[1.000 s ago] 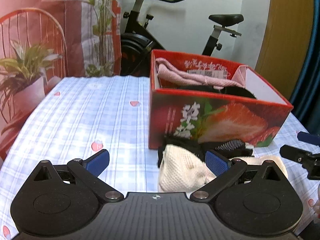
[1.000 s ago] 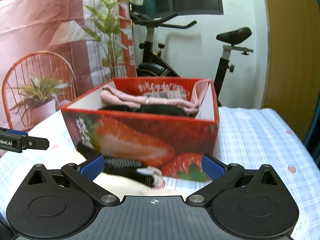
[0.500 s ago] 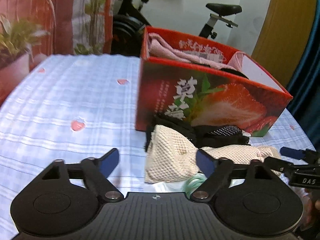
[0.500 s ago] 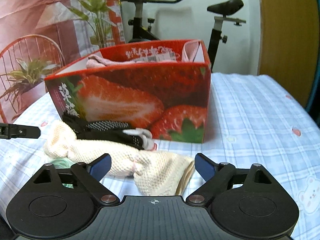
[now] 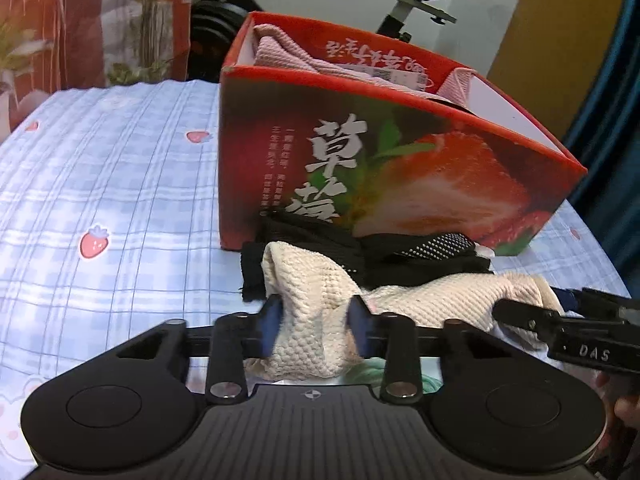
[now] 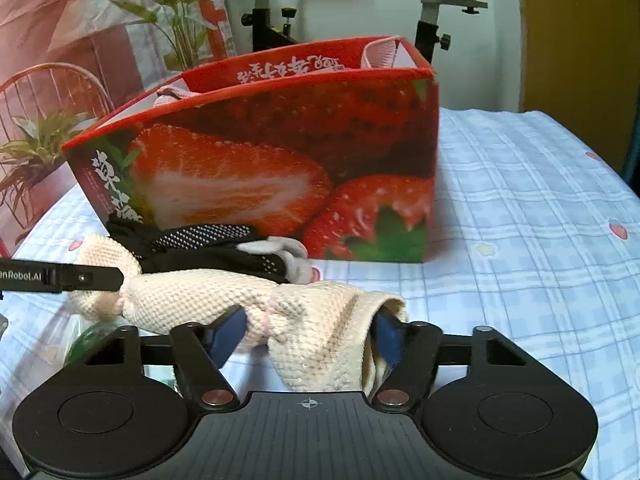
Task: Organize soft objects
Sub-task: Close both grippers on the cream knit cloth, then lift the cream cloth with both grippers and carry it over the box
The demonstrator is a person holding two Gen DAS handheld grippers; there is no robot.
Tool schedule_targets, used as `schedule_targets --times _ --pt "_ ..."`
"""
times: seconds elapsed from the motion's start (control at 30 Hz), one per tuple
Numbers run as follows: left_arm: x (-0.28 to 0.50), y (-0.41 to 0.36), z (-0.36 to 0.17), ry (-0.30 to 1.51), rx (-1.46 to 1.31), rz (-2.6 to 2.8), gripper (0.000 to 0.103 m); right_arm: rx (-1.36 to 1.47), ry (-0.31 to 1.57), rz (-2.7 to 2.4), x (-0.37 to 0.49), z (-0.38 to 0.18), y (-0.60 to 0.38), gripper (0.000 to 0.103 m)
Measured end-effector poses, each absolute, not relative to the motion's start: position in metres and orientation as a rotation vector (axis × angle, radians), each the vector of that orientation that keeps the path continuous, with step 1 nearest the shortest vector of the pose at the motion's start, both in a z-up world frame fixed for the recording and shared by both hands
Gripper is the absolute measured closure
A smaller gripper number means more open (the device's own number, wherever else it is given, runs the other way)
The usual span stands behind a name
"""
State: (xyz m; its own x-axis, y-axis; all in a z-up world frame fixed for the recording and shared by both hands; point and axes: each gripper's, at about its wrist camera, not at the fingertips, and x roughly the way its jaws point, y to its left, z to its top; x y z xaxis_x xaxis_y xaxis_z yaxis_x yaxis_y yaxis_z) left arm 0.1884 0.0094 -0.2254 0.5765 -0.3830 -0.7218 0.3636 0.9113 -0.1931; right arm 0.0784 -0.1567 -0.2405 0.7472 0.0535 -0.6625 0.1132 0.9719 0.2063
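Cream waffle-knit cloth (image 5: 316,300), black garment with white dots (image 6: 200,240), red strawberry-printed box (image 5: 400,168), pink knit fabric (image 5: 288,52) inside, pale blue checked tablecloth with strawberry motifs (image 5: 112,184), blue gripper pads (image 6: 228,332).

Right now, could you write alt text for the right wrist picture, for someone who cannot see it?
The right gripper is closed around one end of a cream waffle-knit cloth lying on a blue checked tablecloth. Behind it, black dotted fabric rests against a red cardboard box printed with strawberries. The left gripper's black finger reaches the cloth's other end.
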Motion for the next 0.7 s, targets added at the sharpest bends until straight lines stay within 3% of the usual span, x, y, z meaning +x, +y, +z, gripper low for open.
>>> schedule_targets --times 0.23,0.7 --pt "0.186 0.009 -0.227 0.845 -0.033 -0.423 0.071 0.275 0.687 -0.009 0.074 -0.241 -0.161 0.059" --pt "0.184 0.012 -0.232 0.836 -0.063 -0.412 0.070 0.250 0.645 0.013 0.068 -0.249 -0.160 0.061"
